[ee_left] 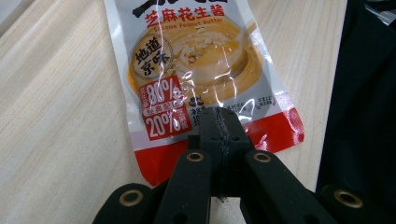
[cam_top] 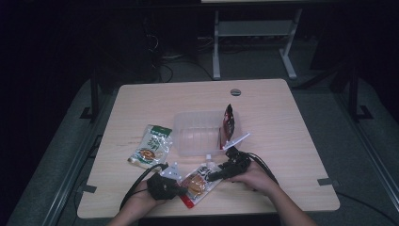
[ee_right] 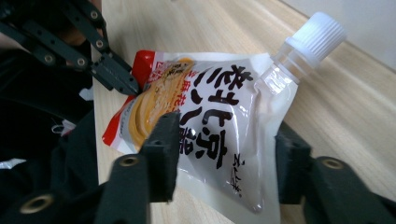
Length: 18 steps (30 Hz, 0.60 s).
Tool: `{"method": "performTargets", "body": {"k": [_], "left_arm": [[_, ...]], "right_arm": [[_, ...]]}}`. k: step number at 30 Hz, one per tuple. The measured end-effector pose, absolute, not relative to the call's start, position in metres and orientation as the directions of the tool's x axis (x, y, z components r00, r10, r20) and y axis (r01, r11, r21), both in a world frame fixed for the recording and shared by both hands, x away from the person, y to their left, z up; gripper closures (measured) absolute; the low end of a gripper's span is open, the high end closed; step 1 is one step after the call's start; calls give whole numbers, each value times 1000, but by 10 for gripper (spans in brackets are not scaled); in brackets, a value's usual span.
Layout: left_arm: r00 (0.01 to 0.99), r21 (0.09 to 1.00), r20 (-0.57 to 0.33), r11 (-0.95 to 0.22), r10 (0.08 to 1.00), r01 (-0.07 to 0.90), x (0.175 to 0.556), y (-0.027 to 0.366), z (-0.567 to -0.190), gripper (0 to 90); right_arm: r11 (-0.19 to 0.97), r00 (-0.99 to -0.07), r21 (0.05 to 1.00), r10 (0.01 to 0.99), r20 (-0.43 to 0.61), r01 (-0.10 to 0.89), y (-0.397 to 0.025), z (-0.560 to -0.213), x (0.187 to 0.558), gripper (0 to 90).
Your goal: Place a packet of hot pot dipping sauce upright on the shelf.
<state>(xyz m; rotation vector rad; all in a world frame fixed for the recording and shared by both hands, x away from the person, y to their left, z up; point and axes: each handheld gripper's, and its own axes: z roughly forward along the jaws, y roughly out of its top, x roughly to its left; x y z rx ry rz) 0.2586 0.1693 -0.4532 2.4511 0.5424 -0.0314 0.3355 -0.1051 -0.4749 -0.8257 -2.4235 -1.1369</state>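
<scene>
White-capped and red-edged, the sauce pouch [cam_top: 198,183] lies low in the frame, unlifted, left gripper [ee_left: 219,122] pinching its bottom edge, right gripper [ee_right: 222,158] wide astride it, clear tub [cam_top: 200,133] awaiting.

high view dim, room beyond table [cam_top: 282,117] near black | tabletop evenly lit from above, shadows faint | fine detail soft, low-res | gripper views brighter | glare streaks on pouch [ee_left: 205,70] film, over the print | pouch [ee_right: 210,126] sharp, near jaws slightly soft | no clear edge warp
</scene>
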Motion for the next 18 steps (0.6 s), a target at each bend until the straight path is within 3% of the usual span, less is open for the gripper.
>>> {"method": "performTargets", "body": {"k": [18], "left_arm": [[924,575,-144,-730,353,369,259,171,-453,900]], "right_arm": [[461,-791,645,291,538,609,-109,-460,337,707]]}}
